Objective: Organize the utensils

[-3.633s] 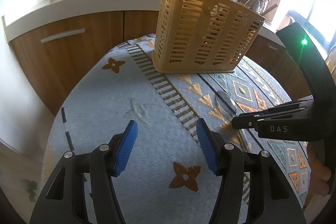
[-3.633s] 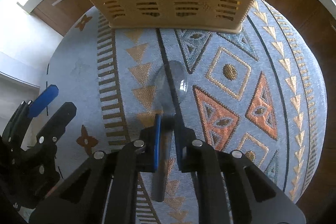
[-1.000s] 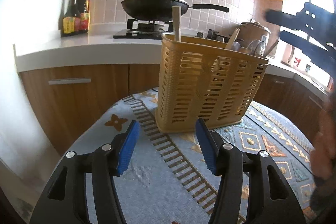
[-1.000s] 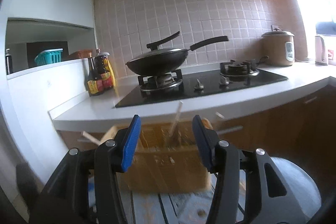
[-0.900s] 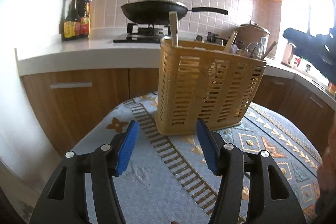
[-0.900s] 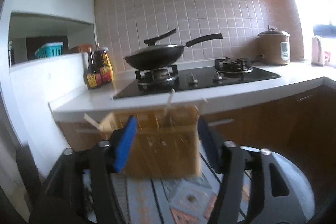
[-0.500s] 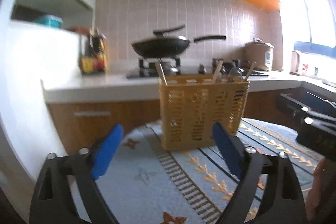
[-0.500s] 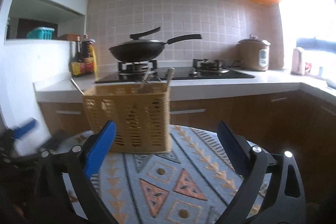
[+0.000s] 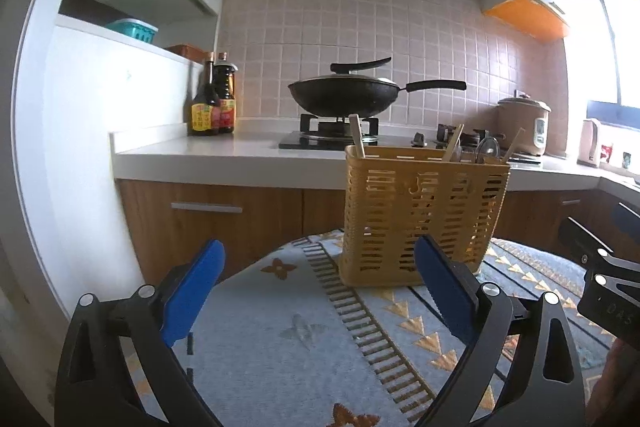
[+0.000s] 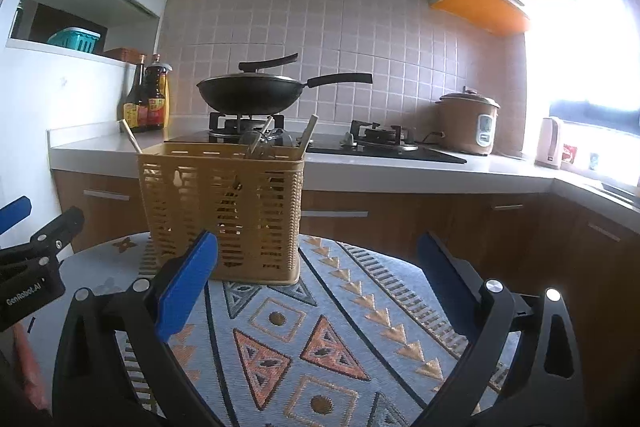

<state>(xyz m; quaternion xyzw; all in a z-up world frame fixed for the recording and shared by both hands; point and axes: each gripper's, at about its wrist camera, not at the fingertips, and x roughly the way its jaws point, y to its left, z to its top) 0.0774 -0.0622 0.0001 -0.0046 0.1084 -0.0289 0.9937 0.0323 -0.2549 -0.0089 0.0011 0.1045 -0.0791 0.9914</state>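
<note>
Kitchen counters and a tiled wall fill the upper half of both views, with a black wok on the hob. Below sits my round table under a patterned cloth. My right gripper pinched a clear spoon off that cloth seconds ago; now its jaws gape wide and empty, and the cloth ahead is bare. My left gripper is spread wide too, holding nothing. I judge the spoon went into the yellow slatted basket, centre right of the left view, so the sorting looks finished. The right view shows clear spoon bowls and chopsticks poking above the rim from the basket's other side; the left view shows a wooden handle at its left corner.
</note>
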